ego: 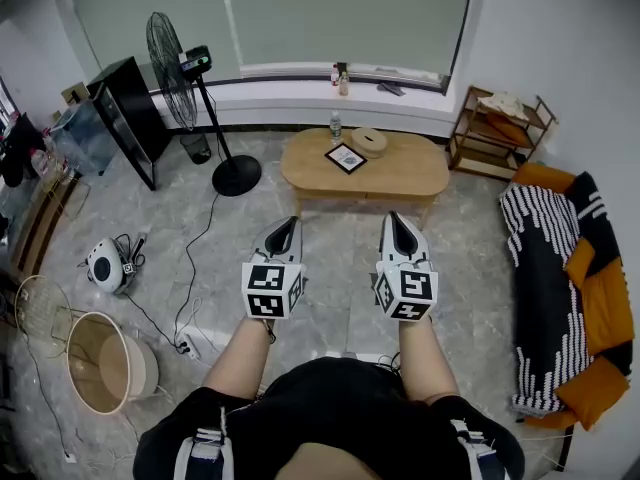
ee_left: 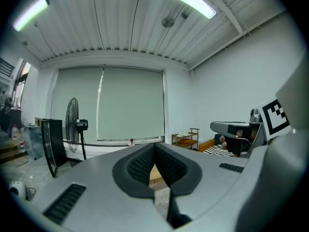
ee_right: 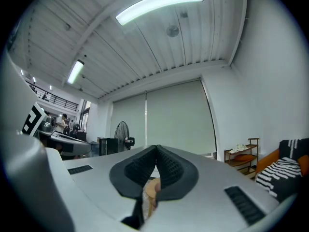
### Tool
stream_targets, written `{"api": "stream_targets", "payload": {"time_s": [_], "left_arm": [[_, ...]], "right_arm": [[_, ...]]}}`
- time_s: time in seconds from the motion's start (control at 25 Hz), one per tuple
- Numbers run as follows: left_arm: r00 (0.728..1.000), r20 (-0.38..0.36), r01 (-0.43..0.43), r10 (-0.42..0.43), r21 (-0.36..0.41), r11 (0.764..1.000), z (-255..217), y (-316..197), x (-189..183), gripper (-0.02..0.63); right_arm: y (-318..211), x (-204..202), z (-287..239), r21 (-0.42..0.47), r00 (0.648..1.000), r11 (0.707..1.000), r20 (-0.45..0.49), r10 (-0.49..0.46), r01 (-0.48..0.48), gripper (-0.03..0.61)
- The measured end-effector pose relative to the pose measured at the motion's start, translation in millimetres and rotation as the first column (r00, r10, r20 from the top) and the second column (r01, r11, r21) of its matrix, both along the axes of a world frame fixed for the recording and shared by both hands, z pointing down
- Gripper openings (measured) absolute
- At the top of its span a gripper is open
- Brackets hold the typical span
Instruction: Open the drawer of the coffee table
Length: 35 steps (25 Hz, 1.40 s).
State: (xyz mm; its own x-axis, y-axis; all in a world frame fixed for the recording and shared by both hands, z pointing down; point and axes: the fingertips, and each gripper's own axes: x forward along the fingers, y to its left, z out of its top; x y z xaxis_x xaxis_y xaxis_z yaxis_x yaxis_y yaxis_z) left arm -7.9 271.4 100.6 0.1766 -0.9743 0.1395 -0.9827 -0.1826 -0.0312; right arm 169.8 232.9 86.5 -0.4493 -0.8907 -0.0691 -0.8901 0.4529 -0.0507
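Wooden coffee table [ego: 400, 173] sits well ahead of the left gripper [ego: 287, 224] and right gripper [ego: 397, 220], both closed and empty, so approaching its unseen drawer likely comes first.

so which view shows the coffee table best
The head view: the whole oval coffee table lies ahead, seen from above with the small things on its top. The left gripper view and the right gripper view each show only a sliver of its wood through the gap under the closed jaws.

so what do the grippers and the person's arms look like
Both match: the left gripper and right gripper have pale grey tapered shells, black ribbed fingers and a black-and-white marker cube behind. The person wears a black top, forearms unsleeved.
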Motion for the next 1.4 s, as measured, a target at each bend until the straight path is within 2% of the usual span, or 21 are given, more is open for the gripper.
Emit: {"api": "stream_targets", "payload": {"time_s": [0.52, 0.76, 1.12, 1.4], "left_arm": [[0.999, 0.022, 0.028, -0.029, 0.043, 0.999, -9, -64, 48, 0.02], [0.999, 0.036, 0.026, -0.027, 0.038, 0.999, -3, -81, 68, 0.02], [0.996, 0.083, 0.01, -0.015, 0.061, 0.998, 9, -104, 67, 0.02], [0.997, 0.079, -0.011, 0.003, 0.096, 0.995, 6, -151, 58, 0.02]], "right_arm": [[-64, 36, -2, 0.021, 0.998, 0.998, -0.017, -0.056, 0.056, 0.015], [-86, 53, 1, 0.02, 0.999, 0.998, -0.015, -0.051, 0.052, 0.015], [-103, 49, 15, 0.043, 0.998, 0.998, -0.022, -0.051, 0.052, 0.015], [-147, 53, 8, 0.065, 0.999, 0.998, -0.047, -0.007, 0.01, 0.015]]}}
